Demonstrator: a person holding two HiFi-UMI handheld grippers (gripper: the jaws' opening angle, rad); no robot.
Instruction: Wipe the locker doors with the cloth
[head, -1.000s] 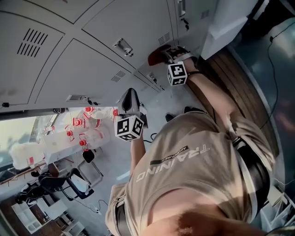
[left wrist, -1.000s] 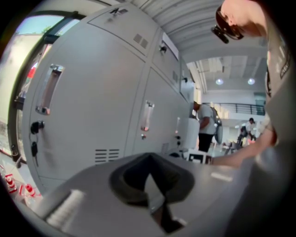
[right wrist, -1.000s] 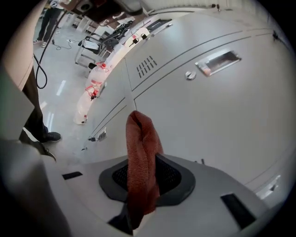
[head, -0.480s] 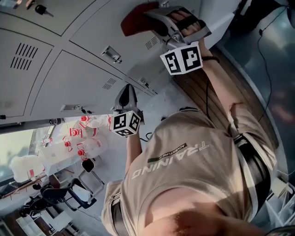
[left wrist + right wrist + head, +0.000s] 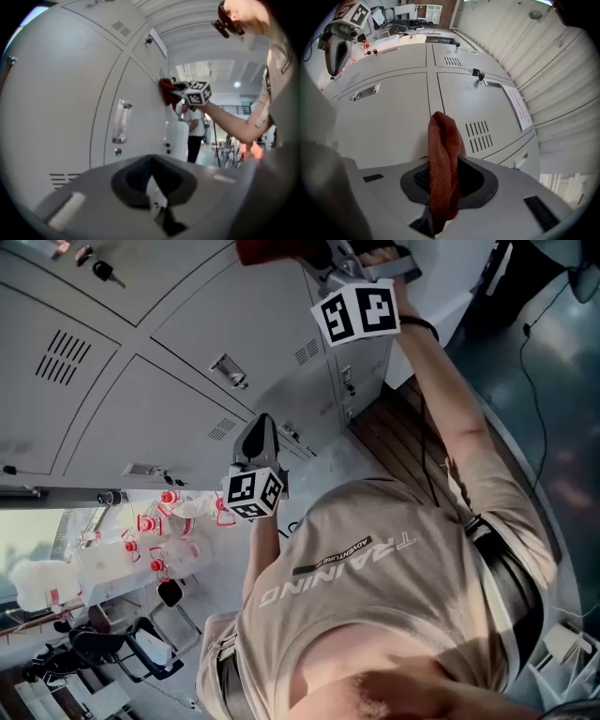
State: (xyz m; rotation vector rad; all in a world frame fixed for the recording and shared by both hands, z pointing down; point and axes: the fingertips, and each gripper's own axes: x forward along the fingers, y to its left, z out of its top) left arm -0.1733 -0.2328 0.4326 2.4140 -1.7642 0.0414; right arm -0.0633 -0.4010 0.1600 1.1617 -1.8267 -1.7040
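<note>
Head view and both gripper views, items by descending size.

1. locker doors (image 5: 178, 381). Pale grey bank of panels, filling most of every view. Risk: with only a narrow bit of fabric meeting the metal, passes could leave unwiped bands between them.

2. right gripper (image 5: 323, 257). Raised high on an outstretched arm at the upper doors, jaws clamped on the cloth. Risk: at this reach, pressure is likely uneven, so a jaw tip rather than fabric could scrape the paint.

3. left gripper (image 5: 262, 427). Held lower, close to the doors, jaws together with nothing between them. Idle. Risk: a knock against a door front while attention is overhead.

4. cloth (image 5: 443, 154). Rust-red, bunched into one upright fold between the right jaws, its free end toward the door and apparently against it in the left gripper view. Risk: drag across the panel could pull the fold out of the grip.

5. label (image 5: 517, 108). White strip on the upper door. Risk: a rubbed edge may lift.

6. vent slots (image 5: 479, 136). Risk: weave catching on the slot edges.

7. handle (image 5: 365, 92). Recessed, on the adjacent door. Risk: snag point.

8. key (image 5: 477, 74). Left in a lock, projecting. Risk: likeliest snag; a caught fold could tug the fabric free.
</note>
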